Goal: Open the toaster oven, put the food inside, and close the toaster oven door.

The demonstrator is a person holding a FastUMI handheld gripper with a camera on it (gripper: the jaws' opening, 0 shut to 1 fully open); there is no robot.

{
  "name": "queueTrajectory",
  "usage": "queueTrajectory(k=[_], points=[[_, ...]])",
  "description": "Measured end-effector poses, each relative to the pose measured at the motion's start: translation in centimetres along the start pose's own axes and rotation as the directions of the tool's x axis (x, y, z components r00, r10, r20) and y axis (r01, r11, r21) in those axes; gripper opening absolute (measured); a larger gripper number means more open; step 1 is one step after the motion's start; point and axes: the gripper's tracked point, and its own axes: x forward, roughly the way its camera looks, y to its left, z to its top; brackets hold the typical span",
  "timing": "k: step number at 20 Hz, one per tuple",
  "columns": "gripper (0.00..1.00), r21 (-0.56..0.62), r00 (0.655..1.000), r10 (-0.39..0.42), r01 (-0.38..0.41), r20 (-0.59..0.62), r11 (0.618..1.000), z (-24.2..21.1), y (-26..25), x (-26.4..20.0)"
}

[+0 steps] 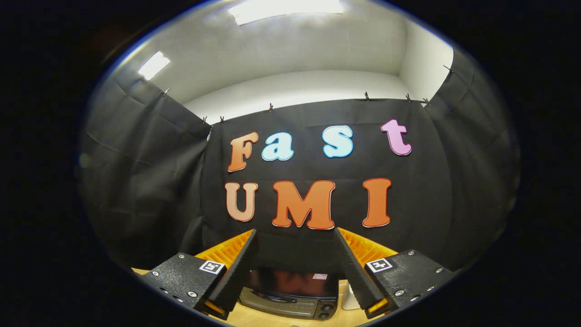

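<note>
in the gripper view, the claw [295,263] is held up high and its two fingers [236,272] are spread wide apart, with nothing between them, so it is released and holds nothing. the fingers point at the black cloth wall [150,181] of the booth. low down between the two fingers, and a bit beyond them, sits the toaster oven [290,293]. it stands on a light wood bench [254,318]. we look down on it from above, so we see its dark shiny top and its front. the door [277,304] of the toaster oven looks shut, with a dark handle [274,297] running across the front. two round knobs [326,312] sit one over the other at the right side of the front. a small label [320,276] is stuck on the top of the oven. just to the right of the oven, next to the right finger, there is a small white thing [348,299] on the bench, but most of it is hidden, so i cannot tell what it is. above the cloth wall there is a white ceiling [295,50] with two bright lights [286,11]. small clips [270,107] hold the cloth up along its top edge.
</note>
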Motion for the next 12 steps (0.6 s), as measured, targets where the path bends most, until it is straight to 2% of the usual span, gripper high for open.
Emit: queueTrajectory(k=[8, 12], points=[[0.98, 0.020, 0.997, 0.024, -0.022, -0.070, 1.000, -5.7, 2.0, 1.6], [0.98, 0.038, 0.990, 0.043, -0.039, -0.132, 0.999, -10.2, 3.9, 3.1]])
